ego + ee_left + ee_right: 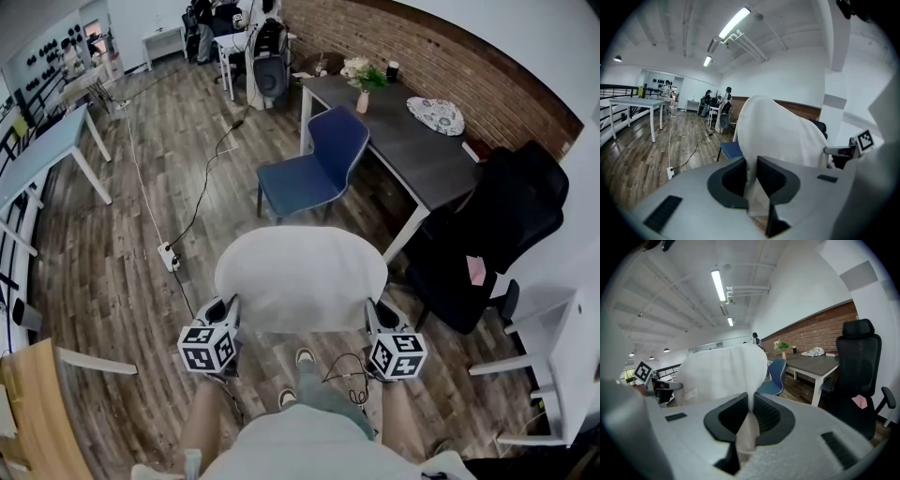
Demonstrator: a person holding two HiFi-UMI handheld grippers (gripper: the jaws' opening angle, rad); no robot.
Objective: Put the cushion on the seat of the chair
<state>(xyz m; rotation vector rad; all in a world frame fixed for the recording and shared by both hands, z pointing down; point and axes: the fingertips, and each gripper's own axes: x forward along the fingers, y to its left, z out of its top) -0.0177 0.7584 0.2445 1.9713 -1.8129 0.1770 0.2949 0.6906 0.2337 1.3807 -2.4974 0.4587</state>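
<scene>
Office room, plank wood floor (141, 272), red brick wall (422, 56) at 1 o'clock in the head view.

Item, left gripper (225, 311): held out ahead on a bare forearm (202, 422), tipped slightly down. Jaws clamped on the cushion's left edge, with the cloth pinched into a fold between the dark pads (774, 179).

Item, right gripper (378, 315): same pose, level with the other. Jaws clenched on the right edge (a tuft of fabric pokes out at the back of the jaws).

Item, cushion (300, 279): white, soft, rounded at the top. It hangs in the air between the two grippers, at 6 o'clock of the chair (319, 164) and not on its seat (292, 189).

Item, chair: blue moulded shell, thin legs, seat bare.

Item, table (417, 155): grey top, white legs, at 3 o'clock of the chair.

Item, vase (363, 101): pale, narrow, holding white flowers (356, 67) with green leaves.

Item, dish (435, 115): patterned, oval, contents not readable.

Item, office chair (502, 225): black, padded, at 3 o'clock of the cushion.
</scene>
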